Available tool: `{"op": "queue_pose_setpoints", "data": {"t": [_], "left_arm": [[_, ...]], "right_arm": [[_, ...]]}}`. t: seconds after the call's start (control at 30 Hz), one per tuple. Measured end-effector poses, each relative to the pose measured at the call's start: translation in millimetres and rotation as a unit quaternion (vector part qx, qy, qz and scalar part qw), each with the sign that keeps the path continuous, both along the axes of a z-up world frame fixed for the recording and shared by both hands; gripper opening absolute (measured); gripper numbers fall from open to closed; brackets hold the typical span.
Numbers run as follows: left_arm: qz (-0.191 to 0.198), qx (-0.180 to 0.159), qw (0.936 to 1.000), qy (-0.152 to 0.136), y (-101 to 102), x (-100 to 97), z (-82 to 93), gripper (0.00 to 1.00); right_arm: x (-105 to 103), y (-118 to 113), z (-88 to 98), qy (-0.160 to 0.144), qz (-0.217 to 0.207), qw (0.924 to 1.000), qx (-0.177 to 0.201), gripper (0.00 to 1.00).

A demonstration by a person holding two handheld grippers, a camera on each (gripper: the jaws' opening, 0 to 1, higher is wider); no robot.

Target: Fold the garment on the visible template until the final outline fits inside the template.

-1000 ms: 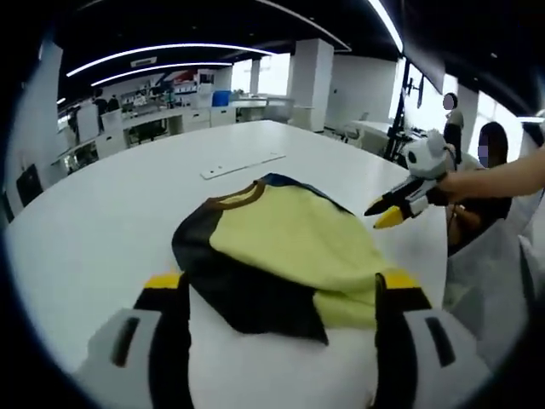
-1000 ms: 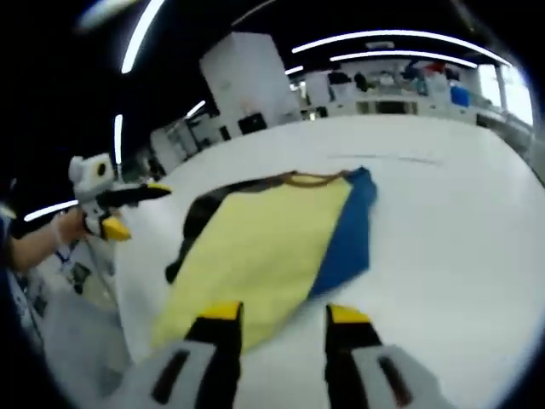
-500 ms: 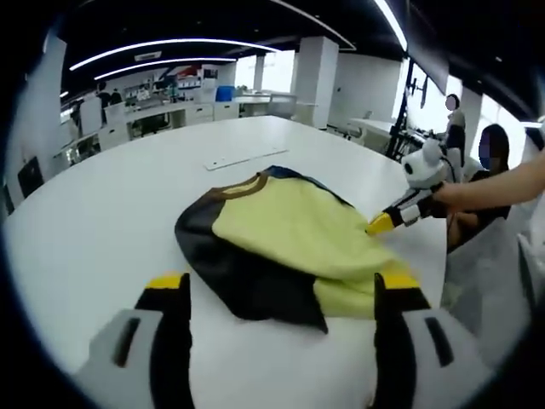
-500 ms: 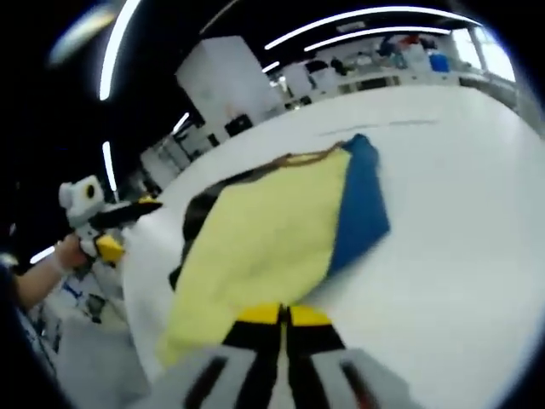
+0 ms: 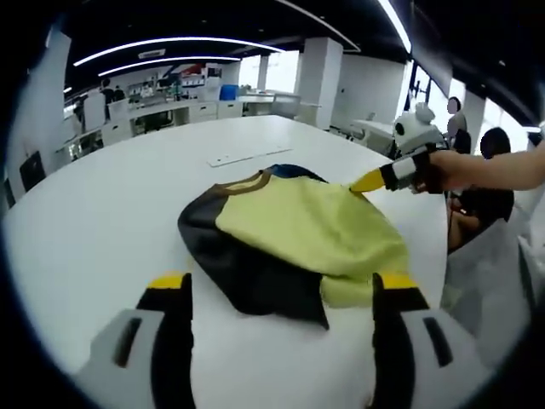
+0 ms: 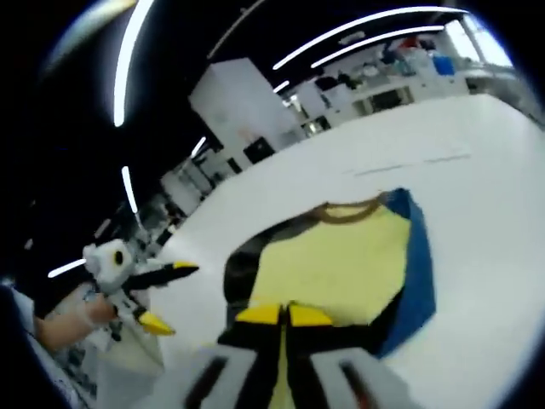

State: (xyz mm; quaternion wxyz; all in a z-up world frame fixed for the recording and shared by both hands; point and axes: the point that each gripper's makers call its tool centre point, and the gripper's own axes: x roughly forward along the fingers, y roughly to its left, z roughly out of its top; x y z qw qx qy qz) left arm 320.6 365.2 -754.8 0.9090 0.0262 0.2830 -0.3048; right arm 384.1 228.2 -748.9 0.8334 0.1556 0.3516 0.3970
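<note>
A yellow garment with black sleeves, a brown collar and a blue underside lies on the white table. My left gripper stands open at its near edge, nothing between the jaws. My right gripper comes in from the right, held by a hand, its yellow tips pinching the garment's far right edge, which is raised off the table. In the right gripper view my right gripper is shut on the yellow garment, with the blue part to the right. The left gripper hangs open at the left.
A thin pale strip lies flat on the table beyond the collar, also the strip in the right gripper view. Seated people are at the table's right side. Desks and white pillars stand far behind.
My right gripper came down to the garment's right edge, shut on it and has lifted it up toward the collar. The left gripper has stayed open in place.
</note>
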Motion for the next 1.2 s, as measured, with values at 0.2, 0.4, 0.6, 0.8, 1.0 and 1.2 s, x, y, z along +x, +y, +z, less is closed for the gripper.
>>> {"op": "queue_pose_setpoints", "data": {"t": [0.2, 0.4, 0.6, 0.8, 1.0, 1.2], "left_arm": [[0.008, -0.004, 1.0, 0.0, 4.6, -1.6, 1.4, 0.83], [0.015, -0.008, 0.9998, 0.004, 8.6, -4.6, -0.5, 0.83], [0.016, -0.011, 0.9998, 0.01, 5.9, -6.9, -4.1, 0.83], [0.013, -0.012, 0.9998, 0.012, 1.8, -5.5, -5.5, 0.83], [0.008, -0.012, 0.9998, 0.013, -2.6, -5.5, -6.0, 0.83], [0.005, -0.011, 0.9999, 0.011, -4.0, -5.4, -5.1, 0.83]], "right_arm": [[18.8, 31.7, -4.9, 0.016, 0.005, 0.9998, -0.008, 0.0], [27.8, 48.0, -24.0, 0.029, 0.011, 0.9989, -0.035, 0.0], [27.1, 52.2, -46.9, 0.039, 0.024, 0.9966, -0.068, 0.0], [29.5, 49.5, -51.7, 0.042, 0.029, 0.9959, -0.075, 0.0], [26.8, 42.3, -45.8, 0.009, 0.055, 0.9941, -0.093, 0.04], [18.5, 35.7, -30.7, -0.025, 0.084, 0.9917, -0.094, 0.23]]}}
